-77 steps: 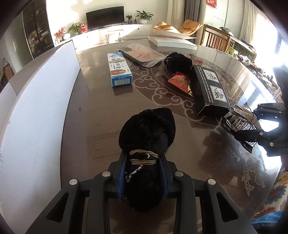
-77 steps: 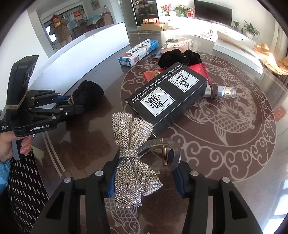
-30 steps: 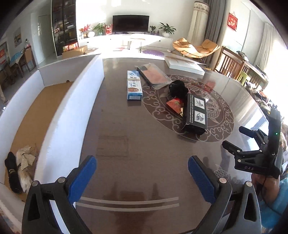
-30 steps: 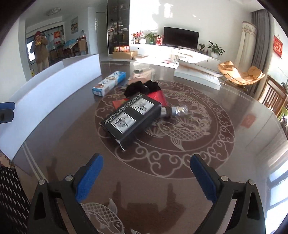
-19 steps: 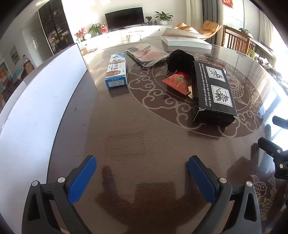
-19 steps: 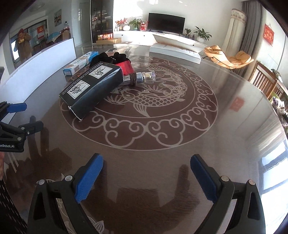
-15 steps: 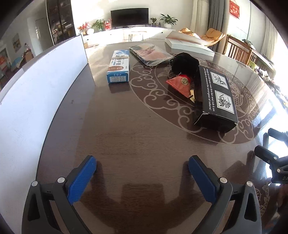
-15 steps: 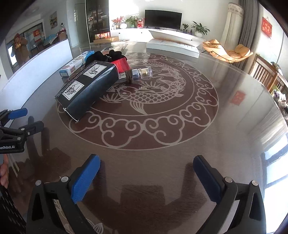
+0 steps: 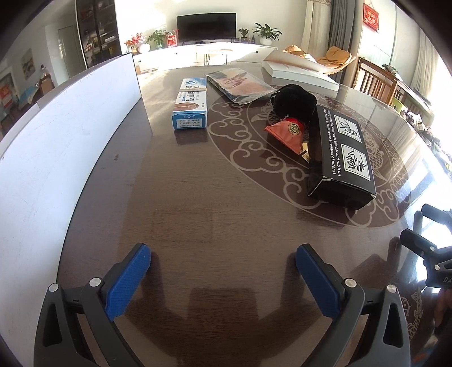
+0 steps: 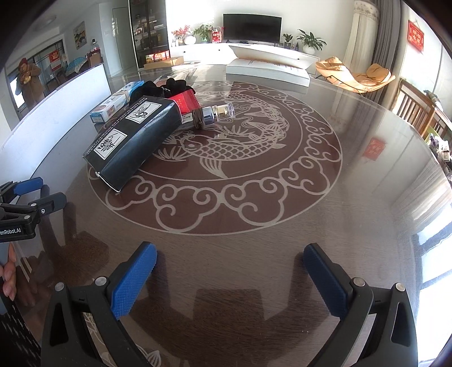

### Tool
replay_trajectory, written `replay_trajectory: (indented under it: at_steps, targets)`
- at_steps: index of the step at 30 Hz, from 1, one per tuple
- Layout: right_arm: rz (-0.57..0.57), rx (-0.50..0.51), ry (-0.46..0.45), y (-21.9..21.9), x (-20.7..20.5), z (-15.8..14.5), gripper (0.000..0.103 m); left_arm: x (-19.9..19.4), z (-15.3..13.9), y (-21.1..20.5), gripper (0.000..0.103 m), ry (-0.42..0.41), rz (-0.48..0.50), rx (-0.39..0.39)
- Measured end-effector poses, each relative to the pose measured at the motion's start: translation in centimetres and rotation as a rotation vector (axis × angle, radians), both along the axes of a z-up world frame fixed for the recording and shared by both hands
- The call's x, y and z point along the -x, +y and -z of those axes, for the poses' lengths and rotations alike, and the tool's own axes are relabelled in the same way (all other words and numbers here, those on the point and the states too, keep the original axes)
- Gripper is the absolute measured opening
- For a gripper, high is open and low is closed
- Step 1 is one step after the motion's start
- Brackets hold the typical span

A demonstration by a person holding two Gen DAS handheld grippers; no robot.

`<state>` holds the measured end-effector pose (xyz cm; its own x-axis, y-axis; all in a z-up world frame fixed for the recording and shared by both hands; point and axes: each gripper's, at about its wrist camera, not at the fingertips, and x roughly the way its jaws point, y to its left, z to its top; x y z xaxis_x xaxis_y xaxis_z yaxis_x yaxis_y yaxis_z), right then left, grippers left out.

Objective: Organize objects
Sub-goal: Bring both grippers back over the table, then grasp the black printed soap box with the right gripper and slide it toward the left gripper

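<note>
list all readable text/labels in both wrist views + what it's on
"Simply run cold water over this bar and rub it on your hands to remove the strongest of odors!": black box, white print along its top.
"enRobot.AI" (cut off at the frame edge): body of the left tongs.
"DA" (cut off): body of the right tongs.
Blue and white box: print too small to read.
Red wall hanging: too blurred.

This is a home, in a living room. There is a TV (image 10: 252, 26), plants (image 10: 310, 39), a soft chair (image 10: 353, 74), curtains (image 10: 364, 36) and a big table (image 10: 367, 197).
</note>
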<state>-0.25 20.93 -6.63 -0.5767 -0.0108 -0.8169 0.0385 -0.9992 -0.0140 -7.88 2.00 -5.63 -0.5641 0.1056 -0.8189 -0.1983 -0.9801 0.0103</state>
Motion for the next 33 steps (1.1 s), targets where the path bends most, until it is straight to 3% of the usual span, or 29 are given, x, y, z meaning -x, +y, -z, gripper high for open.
replay_trajectory:
  at_steps: [7, 14, 16, 18, 21, 26, 30, 33]
  targets:
    - [0.014, 0.004, -0.005, 0.1, 0.9, 0.0, 0.103, 0.0, 0.0, 0.0, 0.103, 0.0, 0.0, 0.0]
    - [0.184, 0.032, -0.044, 1.0, 8.8, -0.2, 0.103, -0.3, -0.3, -0.1, 0.103, 0.0, 0.015, -0.01]
    - [0.127, 0.104, -0.027, -0.7, 10.3, -0.5, 0.103, -0.4, -0.3, 0.2, 0.103, 0.0, 0.033, -0.009]
    - [0.01, 0.076, 0.005, -4.1, 11.0, -1.0, 0.096, -0.5, -0.3, 0.5, 0.103, 0.0, 0.047, -0.001]
    - [-0.221, 0.145, 0.025, -8.0, 10.4, -1.3, 0.094, -0.5, -0.3, 0.6, 0.103, 0.0, 0.049, -0.004]
    - [-0.159, 0.106, 0.015, -6.7, 8.4, -0.6, 0.095, -0.5, -0.3, 0.6, 0.103, 0.0, 0.048, -0.004]
    - [-0.141, 0.0, -0.021, -4.7, 6.0, 0.0, 0.101, -0.4, -0.3, 0.7, 0.103, 0.001, 0.048, -0.003]
    - [-0.125, 0.01, -0.008, -3.0, 4.1, 0.0, 0.103, -0.4, -0.3, 0.7, 0.103, 0.001, 0.048, -0.004]
